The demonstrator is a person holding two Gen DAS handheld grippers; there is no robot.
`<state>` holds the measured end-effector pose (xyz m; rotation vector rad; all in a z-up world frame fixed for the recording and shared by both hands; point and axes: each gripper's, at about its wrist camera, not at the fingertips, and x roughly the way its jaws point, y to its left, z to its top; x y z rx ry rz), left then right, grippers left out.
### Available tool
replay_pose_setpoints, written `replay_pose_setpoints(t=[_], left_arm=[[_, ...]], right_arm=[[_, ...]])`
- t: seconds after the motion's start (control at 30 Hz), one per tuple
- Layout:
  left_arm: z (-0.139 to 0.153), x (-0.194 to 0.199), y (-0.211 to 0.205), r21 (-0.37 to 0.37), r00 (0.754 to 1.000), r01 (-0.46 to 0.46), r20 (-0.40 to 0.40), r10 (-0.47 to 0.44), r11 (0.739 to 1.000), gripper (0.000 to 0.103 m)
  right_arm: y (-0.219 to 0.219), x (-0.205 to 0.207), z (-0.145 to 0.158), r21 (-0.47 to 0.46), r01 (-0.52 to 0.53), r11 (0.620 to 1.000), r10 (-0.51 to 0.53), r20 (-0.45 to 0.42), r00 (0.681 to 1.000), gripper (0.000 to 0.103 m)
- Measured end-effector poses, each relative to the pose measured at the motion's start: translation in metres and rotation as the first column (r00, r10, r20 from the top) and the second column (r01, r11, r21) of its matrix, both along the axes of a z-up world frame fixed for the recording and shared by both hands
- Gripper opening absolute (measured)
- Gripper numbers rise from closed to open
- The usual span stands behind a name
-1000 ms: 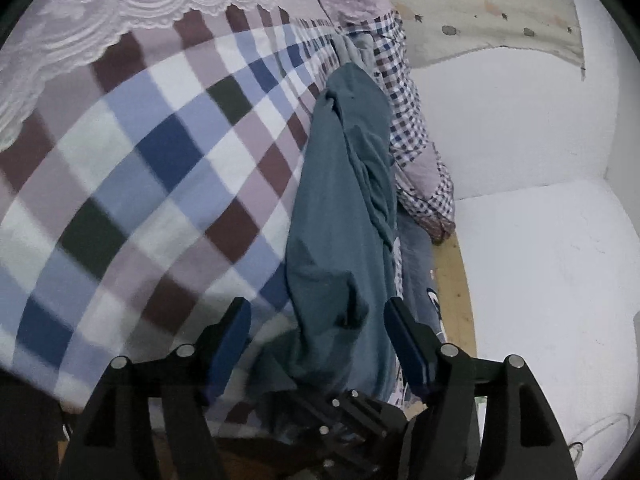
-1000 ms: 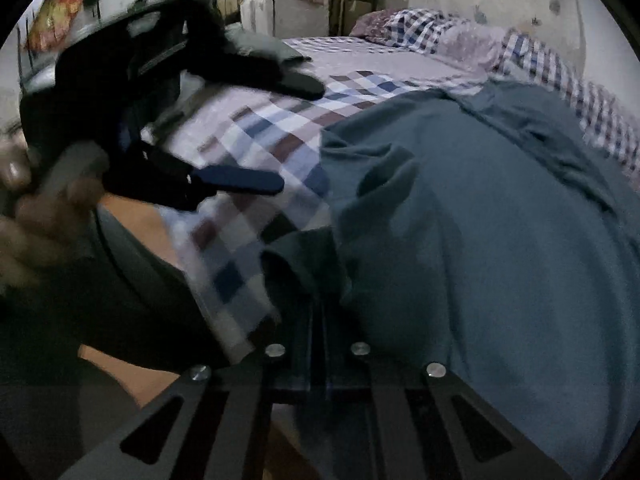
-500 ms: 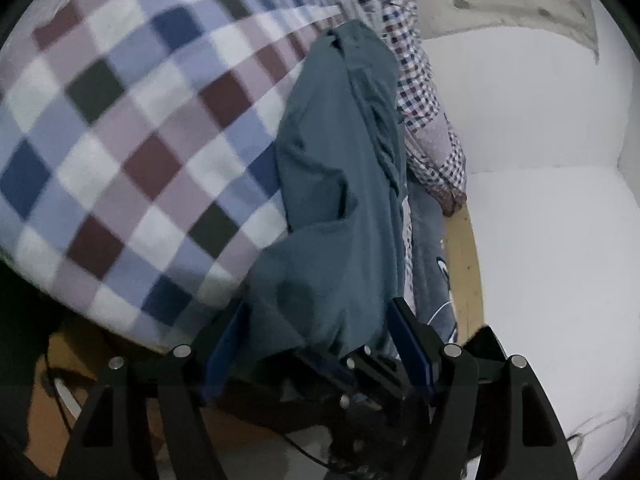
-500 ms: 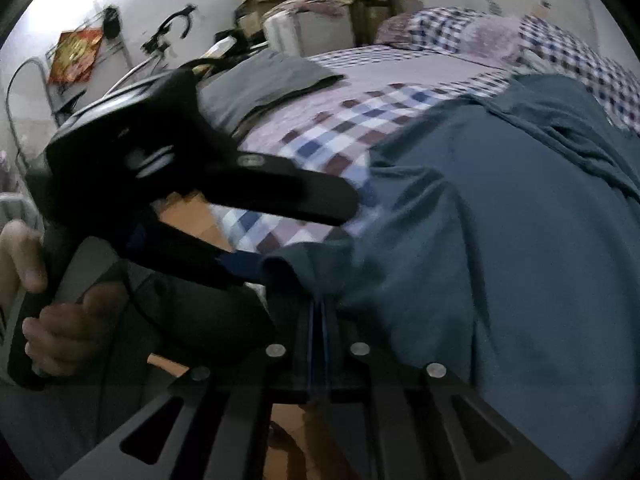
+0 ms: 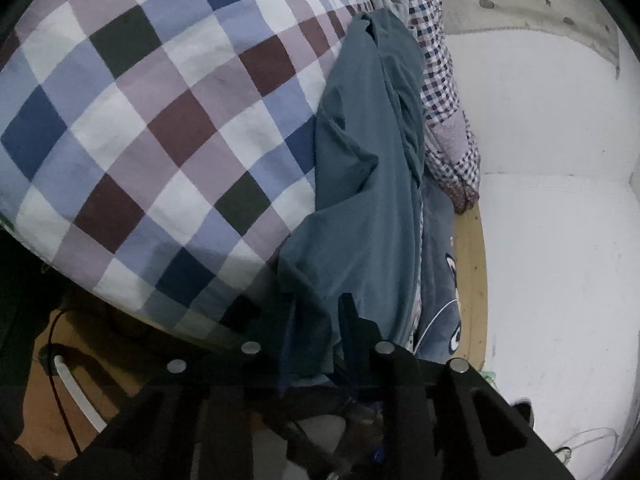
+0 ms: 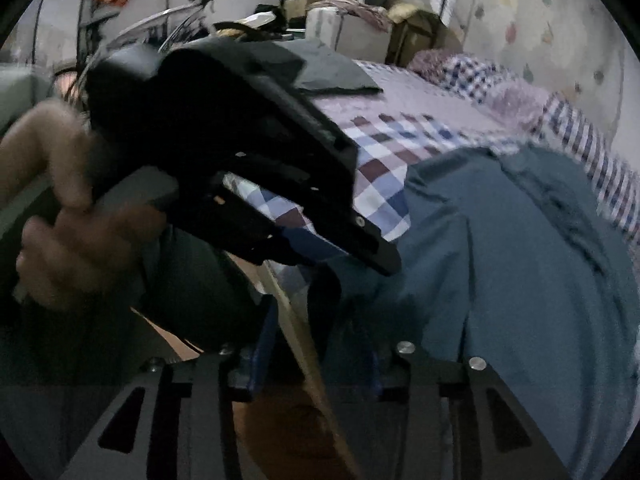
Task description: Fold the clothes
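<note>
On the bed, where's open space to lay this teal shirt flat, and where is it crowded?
The widest bare patch is the checked bedspread, left of the teal shirt, running toward the bed's near edge. Crowded: the strip right of the shirt, where a small-check quilt and a printed blue blanket bunch against the white wall. A dark folded garment sits farther back.

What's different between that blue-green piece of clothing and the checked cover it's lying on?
The teal garment is one plain colour; the checked cover has blue, maroon, white and lilac squares. The garment is bunched and creased into a long narrow strip; the cover lies spread wide and fairly smooth. The garment's near end is pinched in the left gripper; the cover is not held. Both are soft cloth on the bed.
</note>
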<state>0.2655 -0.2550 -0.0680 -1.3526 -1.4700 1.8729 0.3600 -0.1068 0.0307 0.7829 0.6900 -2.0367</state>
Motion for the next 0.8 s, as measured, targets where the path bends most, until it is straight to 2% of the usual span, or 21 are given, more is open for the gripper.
replay_pose_setpoints(t=[0.1, 0.23, 0.4, 0.63, 0.73, 0.8], left_arm=[[-0.001, -0.002, -0.002, 0.032, 1.000, -0.005, -0.001, 0.005, 0.999, 0.016], [-0.005, 0.002, -0.008, 0.068, 1.000, -0.023, 0.009, 0.022, 0.997, 0.015], [-0.001, 0.010, -0.017, 0.119, 0.999, -0.035, -0.014, 0.037, 0.992, 0.011], [0.003, 0.019, -0.024, 0.164, 0.999, -0.024, -0.035, 0.031, 0.986, 0.010], [0.006, 0.019, -0.024, 0.173, 0.998, -0.037, -0.037, 0.044, 0.984, 0.010], [0.004, 0.025, -0.031, 0.176, 0.998, -0.047, -0.037, 0.055, 0.983, 0.010]], right_arm=[[-0.004, 0.006, -0.003, 0.030, 0.002, 1.000, 0.000, -0.059, 0.998, 0.047], [-0.005, 0.002, -0.005, 0.023, 0.025, 0.999, -0.024, -0.049, 0.999, 0.047], [-0.006, 0.001, -0.002, 0.019, 0.037, 0.999, -0.035, -0.083, 0.996, 0.047], [-0.010, 0.011, 0.000, 0.030, 0.006, 1.000, -0.002, -0.119, 0.993, 0.046], [-0.012, 0.012, -0.002, 0.051, 0.008, 0.999, -0.001, -0.135, 0.991, 0.037], [-0.013, 0.011, -0.004, 0.066, 0.016, 0.998, -0.006, -0.141, 0.990, 0.015]])
